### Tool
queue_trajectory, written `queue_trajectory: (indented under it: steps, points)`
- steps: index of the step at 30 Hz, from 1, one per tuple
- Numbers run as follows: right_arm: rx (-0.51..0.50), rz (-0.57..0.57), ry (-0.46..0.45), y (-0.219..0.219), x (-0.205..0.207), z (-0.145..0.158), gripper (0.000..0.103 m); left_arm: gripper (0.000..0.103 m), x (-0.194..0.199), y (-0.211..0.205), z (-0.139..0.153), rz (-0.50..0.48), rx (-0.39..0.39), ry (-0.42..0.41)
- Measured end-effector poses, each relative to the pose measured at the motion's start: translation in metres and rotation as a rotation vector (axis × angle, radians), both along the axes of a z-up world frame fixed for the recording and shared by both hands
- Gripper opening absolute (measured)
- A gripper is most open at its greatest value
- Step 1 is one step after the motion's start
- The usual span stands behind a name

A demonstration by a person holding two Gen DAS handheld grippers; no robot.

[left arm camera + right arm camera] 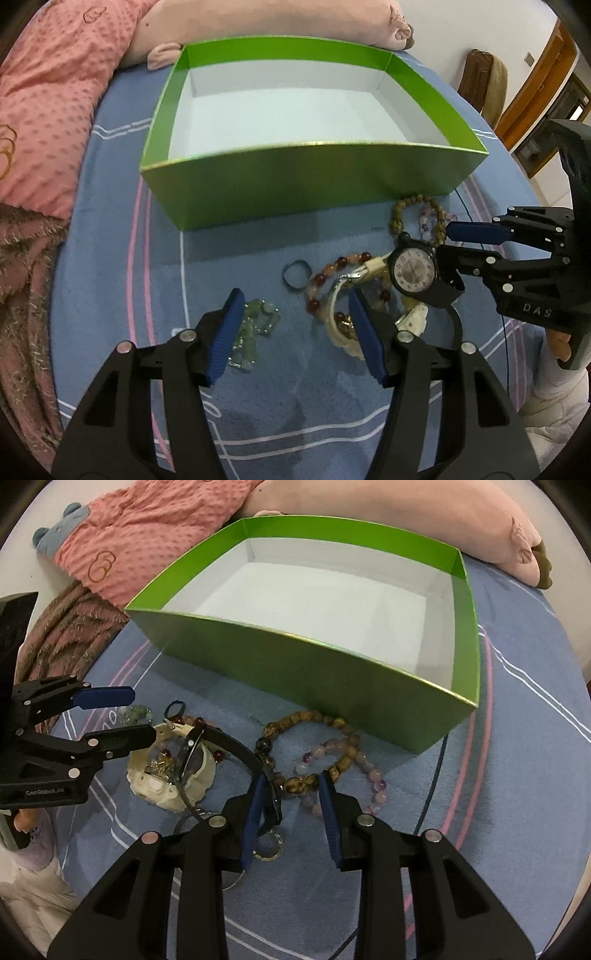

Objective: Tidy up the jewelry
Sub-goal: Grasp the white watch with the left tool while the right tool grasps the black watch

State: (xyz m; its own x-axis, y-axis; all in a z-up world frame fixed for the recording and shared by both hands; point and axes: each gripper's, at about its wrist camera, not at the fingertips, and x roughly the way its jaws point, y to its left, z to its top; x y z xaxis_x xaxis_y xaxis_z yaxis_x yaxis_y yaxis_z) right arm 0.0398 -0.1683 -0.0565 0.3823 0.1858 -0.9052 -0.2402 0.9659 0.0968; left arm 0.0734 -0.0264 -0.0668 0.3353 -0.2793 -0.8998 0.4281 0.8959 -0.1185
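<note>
Though poised right over the pile, gripping nothing on the left: left gripper (297, 332) spread wide above the blue bedspread (258, 406), pale green beads (255, 325) by one finger, cream watch (166, 779) by the other.

Over on the right, right gripper (291, 794) partly open too, with a clear gap between the pads. Black watch (413, 271) standing on edge, dial facing the left camera, strap curling in against the inner face of one finger but not pinched. Reads as the pick-up step, first piece by the look of it, since nothing shows on the white floor of the green box (295, 184).

The rest of the jewelry loose on the bedspread in front of the box's near wall: brown bead bracelet (314, 716) and lilac bead bracelet (369, 771) overlapping, red and orange beads (332, 266) touching the cream watch, small dark ring (295, 275) a little apart.

Next, probably: close squarely on the strap, lift clear of the brown beads just beyond the fingertips, carry over the near wall, let go inside. Worth watching for the strap sliding off the pad, or snagging a bracelet on the way up.

Lettering: "DAS" on the right gripper's body, "GenRobot.AI" on the left one's. Dial numerals too small to read.
</note>
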Motion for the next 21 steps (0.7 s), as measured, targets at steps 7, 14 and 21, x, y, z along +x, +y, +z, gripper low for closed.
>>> queue_trajectory:
  steps: [7, 14, 21]
  points:
    - [0.000, 0.011, 0.023, 0.005, 0.004, -0.007, 0.033, 0.035, 0.002, -0.008, -0.010, -0.032, -0.018, 0.038]
    - [-0.001, 0.021, -0.006, 0.009, 0.001, -0.003, 0.008, 0.006, 0.003, -0.008, -0.009, -0.030, -0.072, 0.045]
    - [0.034, -0.024, -0.076, -0.005, -0.003, 0.015, 0.006, 0.008, 0.004, 0.008, 0.007, 0.017, -0.129, -0.001]
